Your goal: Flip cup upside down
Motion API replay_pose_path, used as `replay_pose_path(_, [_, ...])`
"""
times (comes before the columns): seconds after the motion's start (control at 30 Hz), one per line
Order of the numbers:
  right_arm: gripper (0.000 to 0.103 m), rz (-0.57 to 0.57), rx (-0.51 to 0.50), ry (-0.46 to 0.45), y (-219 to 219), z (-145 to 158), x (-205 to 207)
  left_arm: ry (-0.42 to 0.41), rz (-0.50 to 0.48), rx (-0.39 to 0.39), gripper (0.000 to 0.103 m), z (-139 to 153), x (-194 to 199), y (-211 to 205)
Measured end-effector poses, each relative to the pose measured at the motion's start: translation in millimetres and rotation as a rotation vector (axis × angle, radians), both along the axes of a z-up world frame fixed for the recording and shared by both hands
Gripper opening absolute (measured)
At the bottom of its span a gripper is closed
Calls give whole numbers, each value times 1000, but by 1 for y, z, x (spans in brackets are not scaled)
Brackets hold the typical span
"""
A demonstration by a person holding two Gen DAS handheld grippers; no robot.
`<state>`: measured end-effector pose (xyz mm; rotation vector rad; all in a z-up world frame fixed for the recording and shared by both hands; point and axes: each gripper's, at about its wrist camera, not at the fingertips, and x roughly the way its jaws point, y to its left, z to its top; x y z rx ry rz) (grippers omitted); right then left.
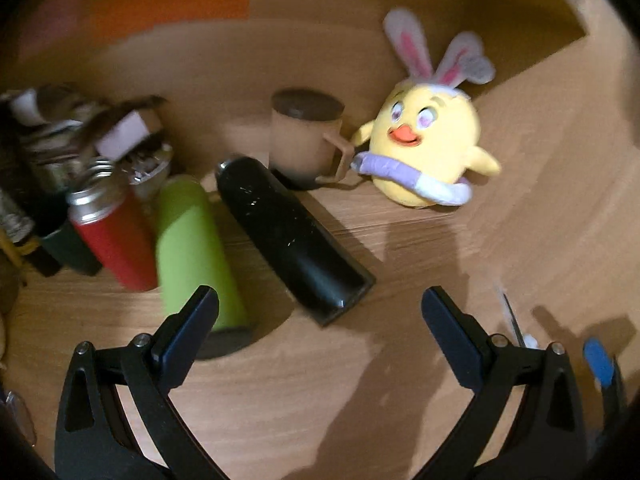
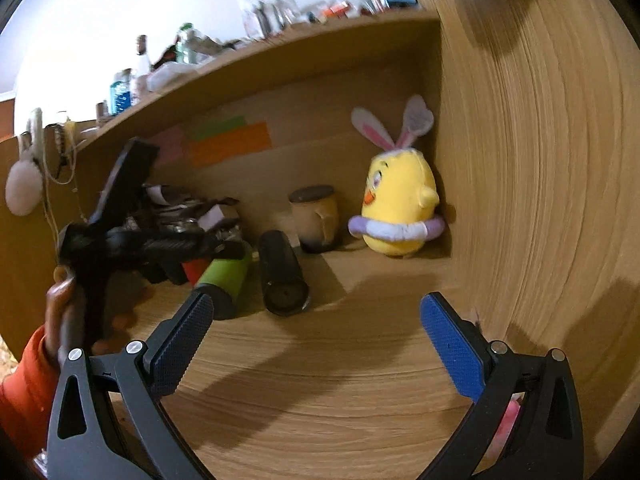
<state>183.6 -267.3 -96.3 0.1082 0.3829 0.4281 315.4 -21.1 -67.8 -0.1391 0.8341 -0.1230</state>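
Note:
A beige cup (image 1: 305, 136) with a dark top and a square handle stands at the back of the wooden shelf, next to a yellow chick plush; it also shows in the right wrist view (image 2: 316, 216). My left gripper (image 1: 320, 308) is open and empty, well short of the cup. My right gripper (image 2: 317, 312) is open and empty, also far in front of the cup. The left gripper's body (image 2: 120, 236) shows at the left of the right wrist view, held by a hand.
A black flask (image 1: 292, 236), a green bottle (image 1: 192, 248) and a red bottle (image 1: 112, 236) lie between the grippers and the cup. The chick plush (image 1: 424, 140) sits right of the cup. Clutter (image 1: 80, 132) fills the back left. A wooden side wall (image 2: 540, 200) stands on the right.

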Motion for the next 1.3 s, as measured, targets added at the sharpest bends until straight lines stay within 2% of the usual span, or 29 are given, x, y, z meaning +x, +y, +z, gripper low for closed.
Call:
replay_pose_path(0.03, [103,2,5,11,-1,-2,4,25,13,2,101,-5,12,-2])
replay_pose_path(0.13, [103,9,21,37,-4,-9,13,88,49,34,83,-20,41,-9])
replay_pose_path(0.3, [103,6,30,61,-9,-16,20,151,85,62,83,-44,68,-13])
replay_pose_path(0.47, [103,0,48,74,-14,-17,22,182,92,71,82,-50,84,-22])
replay_pose_path(0.57, [103,-3,54,81,-15,-18,22,217,91,46,82,-56,93,-24])
replay_pose_path(0.67, [103,-4,56,85,-15,-18,22,213,105,81,82,-55,95,-32])
replay_pose_path(0.93, [103,-8,51,74,-15,-13,14,194,108,144,71,-53,73,-43])
replay_pose_path(1.3, [103,9,38,33,-10,-2,-15,149,34,176,58,-47,-10,-48])
